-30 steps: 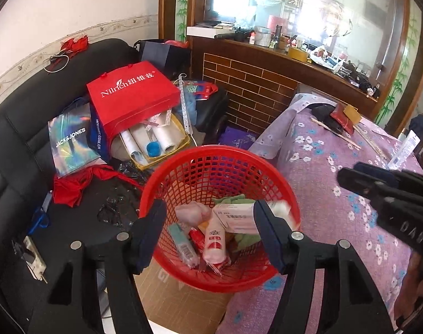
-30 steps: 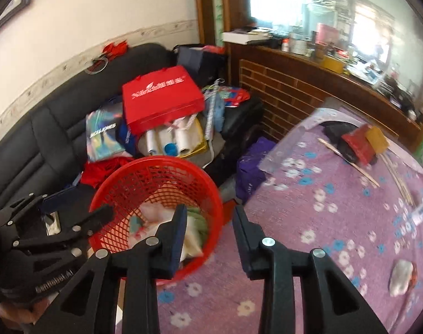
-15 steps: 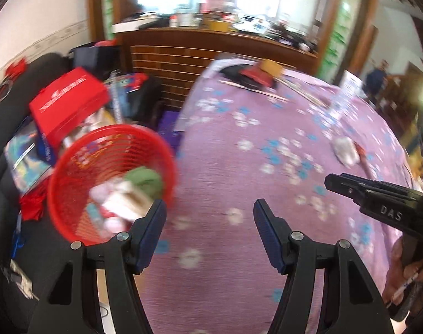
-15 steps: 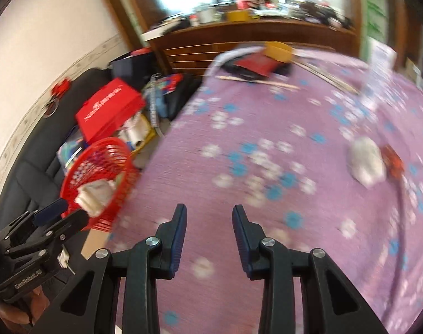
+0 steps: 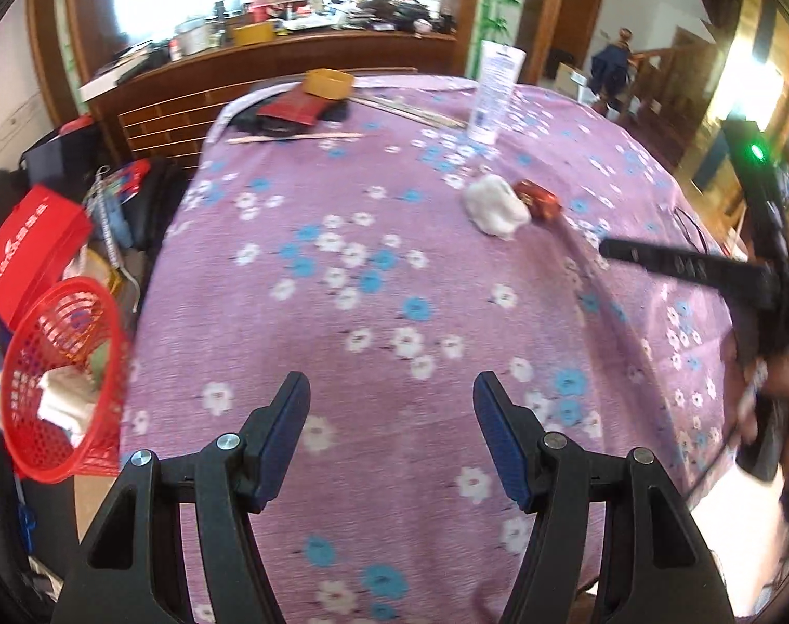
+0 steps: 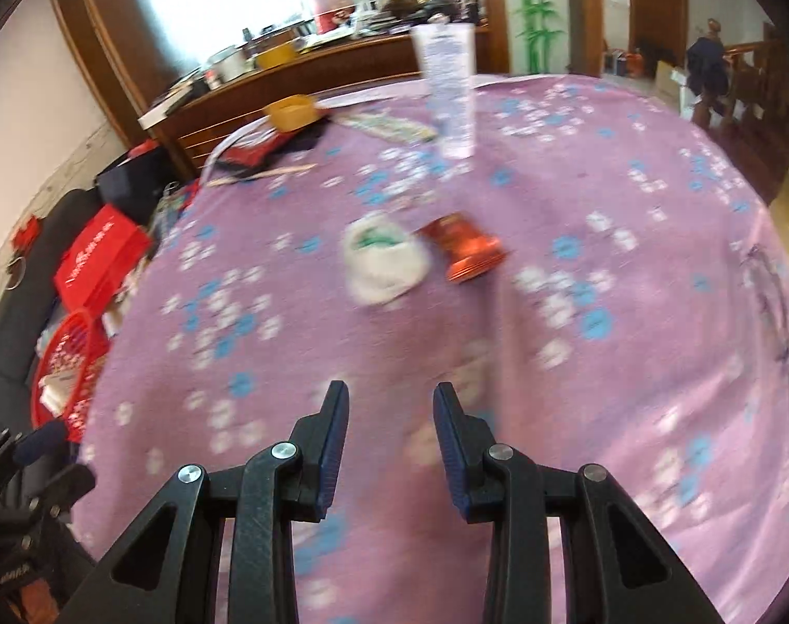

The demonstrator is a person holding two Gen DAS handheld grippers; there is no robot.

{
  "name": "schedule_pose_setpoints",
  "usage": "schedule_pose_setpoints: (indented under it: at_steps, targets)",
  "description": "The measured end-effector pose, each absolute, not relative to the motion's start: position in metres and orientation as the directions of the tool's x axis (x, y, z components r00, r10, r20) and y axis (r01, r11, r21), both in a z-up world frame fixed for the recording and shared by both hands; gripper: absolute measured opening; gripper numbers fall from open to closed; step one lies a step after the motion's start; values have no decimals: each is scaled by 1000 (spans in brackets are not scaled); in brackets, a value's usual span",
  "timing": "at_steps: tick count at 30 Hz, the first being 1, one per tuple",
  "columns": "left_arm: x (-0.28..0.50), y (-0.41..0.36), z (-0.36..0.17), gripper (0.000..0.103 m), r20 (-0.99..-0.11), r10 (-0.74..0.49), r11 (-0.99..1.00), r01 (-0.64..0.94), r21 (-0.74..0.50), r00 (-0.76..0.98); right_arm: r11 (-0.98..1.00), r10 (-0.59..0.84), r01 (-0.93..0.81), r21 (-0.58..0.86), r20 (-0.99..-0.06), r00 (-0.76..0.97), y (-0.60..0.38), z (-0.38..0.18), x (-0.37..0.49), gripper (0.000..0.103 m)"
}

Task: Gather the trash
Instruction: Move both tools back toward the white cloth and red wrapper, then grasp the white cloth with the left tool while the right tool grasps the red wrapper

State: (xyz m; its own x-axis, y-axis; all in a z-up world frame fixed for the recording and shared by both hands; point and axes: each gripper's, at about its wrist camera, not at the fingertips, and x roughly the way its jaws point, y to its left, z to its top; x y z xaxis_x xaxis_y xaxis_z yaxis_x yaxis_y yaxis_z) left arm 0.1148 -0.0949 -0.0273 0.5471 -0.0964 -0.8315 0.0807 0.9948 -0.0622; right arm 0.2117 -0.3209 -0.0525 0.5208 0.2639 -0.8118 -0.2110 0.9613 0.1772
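Both tools are held over a table draped in a purple floral cloth (image 5: 394, 270). The left gripper (image 5: 392, 405) is spread wide and empty; the right gripper (image 6: 390, 411) is parted more narrowly, nothing between its jaws. A crumpled white wad (image 6: 384, 265) and a red wrapper (image 6: 464, 252) are seen touching mid-table. A red mesh basket (image 5: 56, 379) is seen beside the table's left edge.

Red basket (image 6: 69, 359) (contents blurred) is cut off at left; tablecloth (image 6: 576, 343) smeared.
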Motion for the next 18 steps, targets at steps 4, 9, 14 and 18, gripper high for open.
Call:
schedule_pose_setpoints:
  at_steps: [4,9,14,18]
  targets:
    - [127,-113,-27,64,-843,-115,992,97,-74,526,959,262,-233,160,-815,517,-338,-56,254,47]
    - [143,-121,-23,65,-850,-125,992,73,-103,511,943,291,-290,161,-824,487,-328,-73,302,49]
    - [158,-122,-21,65,-855,-100,995,46,-89,508,928,281,-355,112,-837,470,-307,-91,337,49]
    - [173,-123,-22,65,-857,-101,995,32,-98,505,924,247,-375,75,-865,436,-300,-106,354,48]
